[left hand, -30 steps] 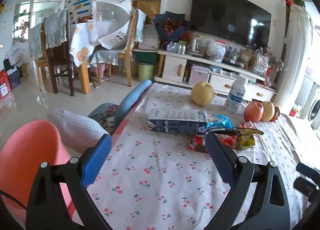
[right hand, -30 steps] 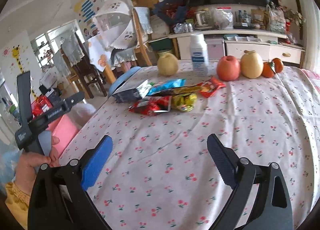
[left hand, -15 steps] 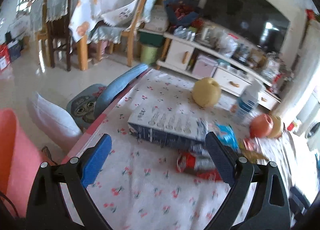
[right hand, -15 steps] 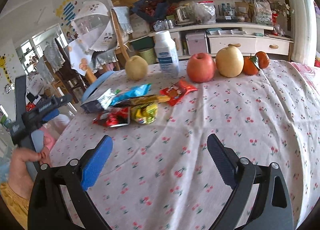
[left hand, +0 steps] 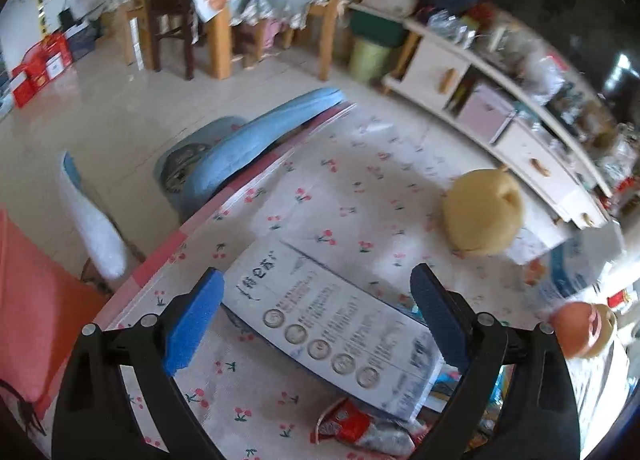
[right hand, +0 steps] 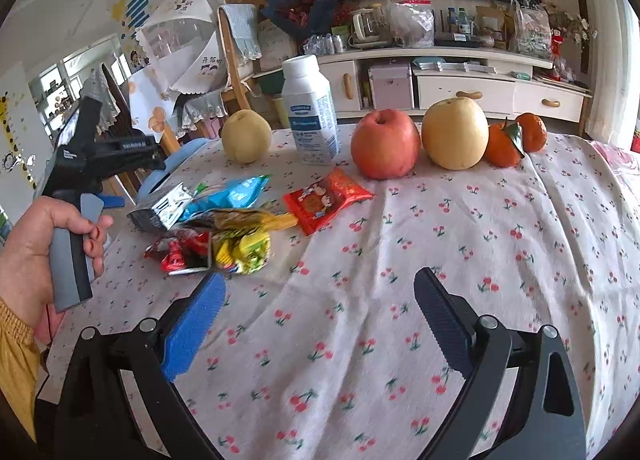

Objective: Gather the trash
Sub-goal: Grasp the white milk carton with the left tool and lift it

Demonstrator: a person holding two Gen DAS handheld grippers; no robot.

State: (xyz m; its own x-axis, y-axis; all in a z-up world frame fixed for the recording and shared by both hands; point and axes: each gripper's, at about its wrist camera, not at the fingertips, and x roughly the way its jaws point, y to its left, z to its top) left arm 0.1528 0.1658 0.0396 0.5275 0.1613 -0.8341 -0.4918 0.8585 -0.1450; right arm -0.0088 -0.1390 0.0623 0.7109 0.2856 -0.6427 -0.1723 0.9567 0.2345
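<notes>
I've got the left gripper (left hand: 314,310) spread wide and empty, hanging right over the flattened milk carton (left hand: 336,334), which lies on the tablecloth (left hand: 360,179) close to its left edge, near the far-left corner where the yellow pear (left hand: 482,215) sits. Here's what matters: the carton's long axis runs slantwise across my view, from the blue pad of the left finger (left hand: 192,324) down toward the lower right, so it isn't square to the opening. Its near-left end sits just beside that blue pad, while the dark finger (left hand: 436,320) stands over the carton's far long edge. I judge I'd need to turn the wrist so the jaws cross the short width, not the length. The carton's right end overlaps the other trash: a red wrapper (left hand: 360,432) pokes out beneath it. From the right wrist view, the right gripper (right hand: 316,320) is also wide open, holding nothing, and well back over bare cloth toward the near edge, with the wrapper pile (right hand: 224,236) ahead and to its left. The carton's silver end (right hand: 160,209) is at the pile's far left, so my left hand (right hand: 36,256) is clearly the nearer one for this grab.
</notes>
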